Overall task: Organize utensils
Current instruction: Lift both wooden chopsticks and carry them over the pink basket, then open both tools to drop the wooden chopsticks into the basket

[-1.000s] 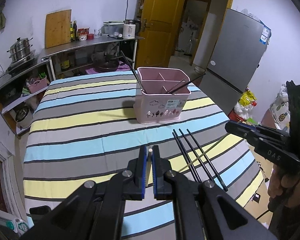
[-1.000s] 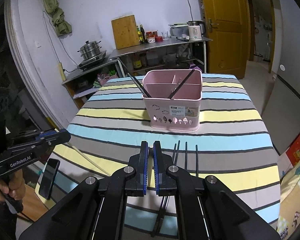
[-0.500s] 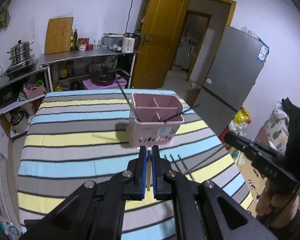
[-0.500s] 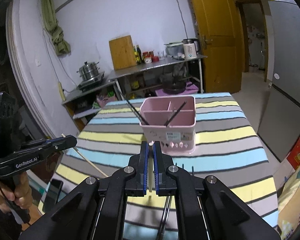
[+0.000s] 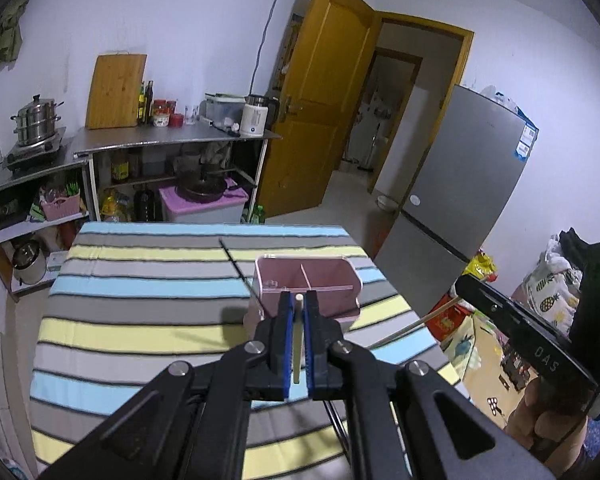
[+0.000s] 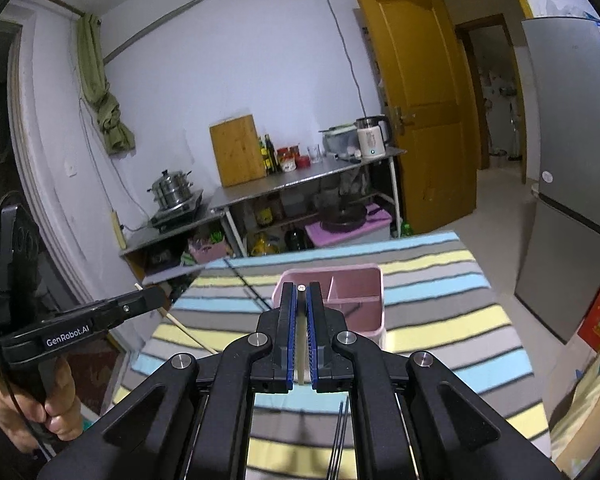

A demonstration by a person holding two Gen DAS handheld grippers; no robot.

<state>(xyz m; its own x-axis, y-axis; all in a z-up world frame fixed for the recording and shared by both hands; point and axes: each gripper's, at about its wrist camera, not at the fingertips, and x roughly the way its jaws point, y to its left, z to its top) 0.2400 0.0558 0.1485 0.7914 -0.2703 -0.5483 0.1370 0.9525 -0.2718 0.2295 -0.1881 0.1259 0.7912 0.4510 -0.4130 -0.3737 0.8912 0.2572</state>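
Note:
A pink divided utensil holder [image 5: 308,284] [image 6: 352,292] stands on the striped table, with a black chopstick [image 5: 236,264] leaning out of its left side. My left gripper [image 5: 299,302] is shut on a pale wooden chopstick [image 5: 297,340], held above the holder's near edge. My right gripper [image 6: 301,290] is shut on another pale chopstick [image 6: 301,360], also raised in front of the holder. In the other view each chopstick sticks out of its gripper [image 6: 188,330] [image 5: 416,322]. Black chopsticks [image 6: 339,436] lie on the table under the right gripper.
The striped tablecloth [image 5: 140,312] covers the table. A steel counter [image 5: 160,144] with pots, bottles and a kettle stands behind it. A grey fridge [image 5: 460,200] and a yellow door [image 5: 316,120] are at the right. Bags lie on the floor [image 5: 552,284].
Both grippers have risen and moved forward toward the holder, each still holding its pale chopstick. The loose black chopsticks now lie below and behind the fingers.

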